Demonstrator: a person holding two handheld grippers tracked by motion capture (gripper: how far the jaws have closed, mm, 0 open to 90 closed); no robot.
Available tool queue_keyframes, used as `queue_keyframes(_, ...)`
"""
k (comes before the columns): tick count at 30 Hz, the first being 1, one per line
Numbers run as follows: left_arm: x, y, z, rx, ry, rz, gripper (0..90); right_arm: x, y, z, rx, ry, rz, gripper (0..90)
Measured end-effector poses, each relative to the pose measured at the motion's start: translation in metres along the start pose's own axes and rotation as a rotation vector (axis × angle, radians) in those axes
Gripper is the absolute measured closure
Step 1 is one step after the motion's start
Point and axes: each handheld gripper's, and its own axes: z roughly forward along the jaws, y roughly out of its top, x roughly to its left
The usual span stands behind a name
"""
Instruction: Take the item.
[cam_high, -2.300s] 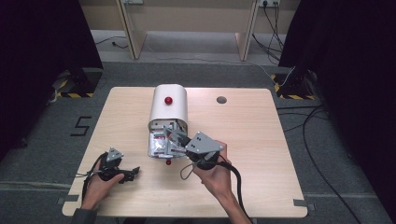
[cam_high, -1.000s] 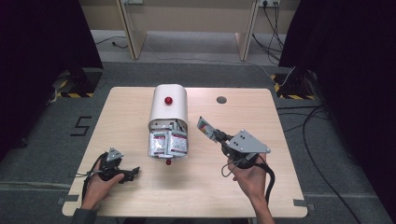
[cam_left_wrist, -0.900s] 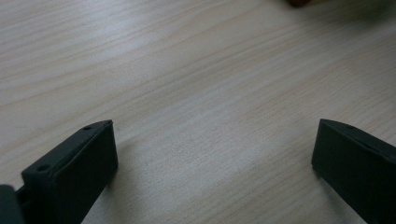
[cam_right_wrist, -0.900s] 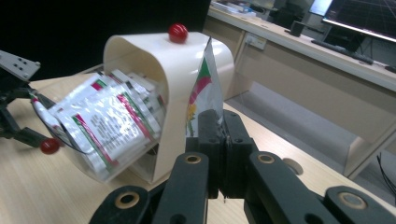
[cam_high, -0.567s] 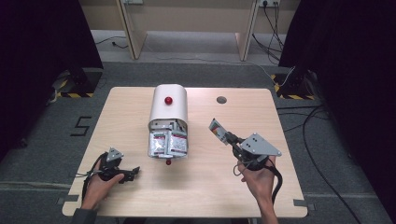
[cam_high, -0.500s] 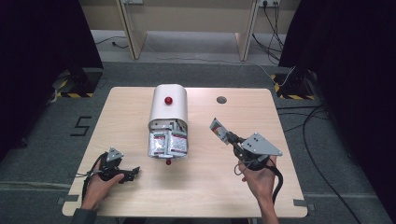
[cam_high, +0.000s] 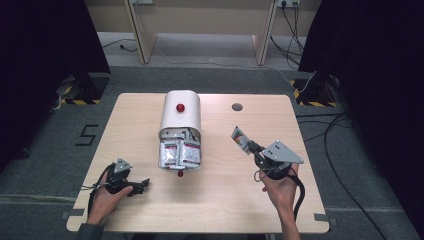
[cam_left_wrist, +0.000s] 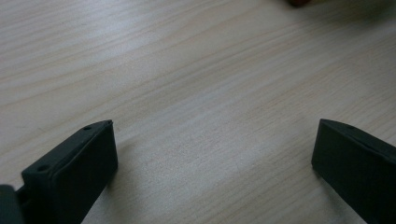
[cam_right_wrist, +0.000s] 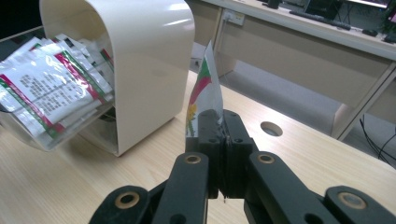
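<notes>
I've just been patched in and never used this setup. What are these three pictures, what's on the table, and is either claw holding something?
A person holds a two-jaw claw in each hand. The high view looks down on the wooden table; each of the other two comes from a camera riding on one claw. A cream dispenser stands mid-table, its clear tray full of sachets. The right claw is shut on one sachet, held upright to the right of the dispenser. The left claw rests near the front left edge, jaws wide apart over bare wood.

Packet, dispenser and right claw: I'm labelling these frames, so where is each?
packet (cam_right_wrist: 204, 88), right gripper view, on its upright printed face.
dispenser (cam_high: 181, 117), high view, on its rounded cream top.
right claw (cam_right_wrist: 218, 135), right gripper view, between its fingertips clamped on the packet.
</notes>
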Motion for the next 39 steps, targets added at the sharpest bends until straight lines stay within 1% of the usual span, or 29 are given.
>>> queue_keyframes(9,0.0,0.0,0.0,0.0,0.0,0.0,0.0,-0.011,-0.011,0.004,0.032,-0.028,0.017,89.0)
queue_keyframes(22,0.0,0.0,0.0,0.0,0.0,0.0,0.0,-0.017,-0.026,0.017,0.089,-0.042,0.023,89.0)
queue_keyframes(26,0.0,0.0,0.0,0.0,0.0,0.0,0.0,-0.017,-0.029,0.02,0.102,-0.042,0.028,89.0)
queue_keyframes(29,0.0,0.0,0.0,0.0,0.0,0.0,0.0,-0.016,-0.031,0.023,0.114,-0.041,0.022,89.1)
queue_keyframes(39,0.0,0.0,0.0,0.001,0.001,0.0,0.0,-0.012,-0.043,0.04,0.163,-0.029,0.012,89.0)
